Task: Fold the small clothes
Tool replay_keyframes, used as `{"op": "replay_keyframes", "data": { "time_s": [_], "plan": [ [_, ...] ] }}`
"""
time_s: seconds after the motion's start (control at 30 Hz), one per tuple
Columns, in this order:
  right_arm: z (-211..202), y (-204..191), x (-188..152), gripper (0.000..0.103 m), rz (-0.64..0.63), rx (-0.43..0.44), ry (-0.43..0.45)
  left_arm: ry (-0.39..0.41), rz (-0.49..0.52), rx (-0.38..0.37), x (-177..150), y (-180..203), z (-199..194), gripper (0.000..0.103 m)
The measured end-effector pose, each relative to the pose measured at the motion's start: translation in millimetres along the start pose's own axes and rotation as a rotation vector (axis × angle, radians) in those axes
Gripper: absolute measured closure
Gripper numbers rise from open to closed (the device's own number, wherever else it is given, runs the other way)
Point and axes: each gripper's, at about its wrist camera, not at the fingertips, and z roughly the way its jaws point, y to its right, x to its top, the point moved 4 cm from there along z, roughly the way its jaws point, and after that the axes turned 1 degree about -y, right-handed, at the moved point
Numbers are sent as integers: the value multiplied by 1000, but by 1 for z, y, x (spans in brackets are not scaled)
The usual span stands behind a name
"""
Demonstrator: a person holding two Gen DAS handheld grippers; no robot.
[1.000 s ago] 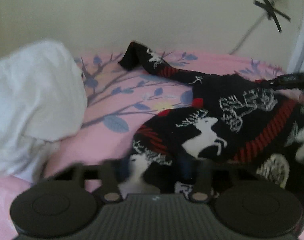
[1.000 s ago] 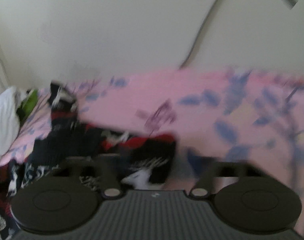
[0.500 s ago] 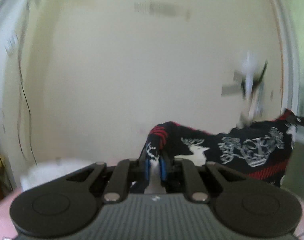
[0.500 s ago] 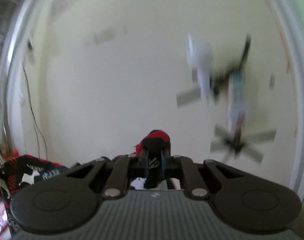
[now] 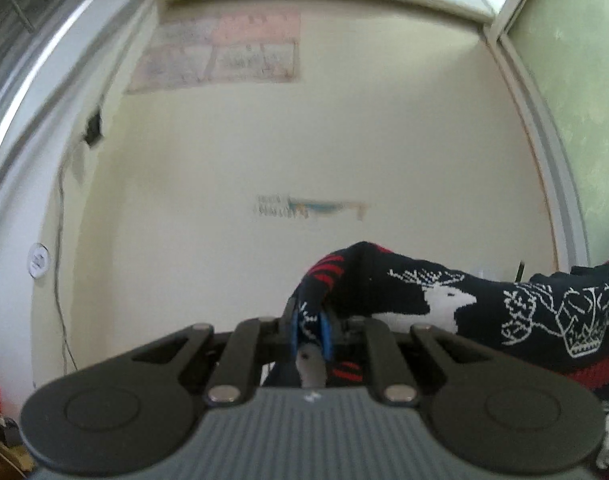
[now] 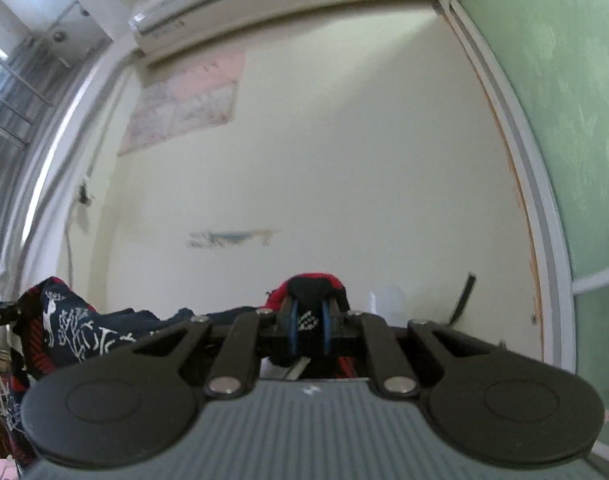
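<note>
Nearest each lens, the left gripper (image 5: 309, 326) and right gripper (image 6: 307, 322) are each clamped on an edge of the dark reindeer-patterned sweater (image 5: 504, 312), which hangs stretched between them, probably to shake it flat for folding. Beyond the sweater stands the cream wall (image 5: 304, 140), with an air conditioner (image 6: 224, 4) mounted high.

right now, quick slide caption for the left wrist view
Left gripper shut on a corner of the dark reindeer sweater, held up in front of a cream wall.
</note>
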Motion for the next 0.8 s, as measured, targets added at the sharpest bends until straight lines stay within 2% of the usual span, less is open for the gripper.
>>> {"op": "replay_keyframes", "data": {
  "time_s": [0.13,0.23,0.3,0.33,0.37,0.4,0.43,0.47,0.5,0.53,0.6,0.7,0.8],
  "plan": [
    [55,33,-50,100,57,-24,-133,-138,46,27,-45,18,67,93],
    [112,61,-113,100,101,-64,-275,-305,44,53,-106,29,135,93],
    [151,81,-171,98,154,-86,-371,-419,37,91,-159,37,183,92],
    [174,95,-210,88,215,-103,-425,-471,41,112,-191,41,206,89],
    [188,106,-241,72,258,-114,-468,-536,66,136,-228,48,229,86],
    [204,115,-279,35,287,-129,-540,-633,111,170,-270,53,250,86],
    [214,126,-322,39,307,-181,-648,-743,147,197,-306,55,264,86],
    [214,134,-349,43,331,-219,-721,-874,158,225,-343,53,273,92],
    [208,144,-371,42,373,-227,-786,-950,123,238,-367,47,272,97],
    [194,154,-386,42,414,-221,-816,-973,70,223,-379,39,265,97],
    [162,165,-393,41,391,-232,-830,-949,33,212,-383,26,243,96],
    [122,161,-392,37,282,-237,-875,-857,29,189,-364,18,209,94],
    [88,139,-396,37,176,-207,-931,-822,21,130,-344,22,189,93]
  ]
}}
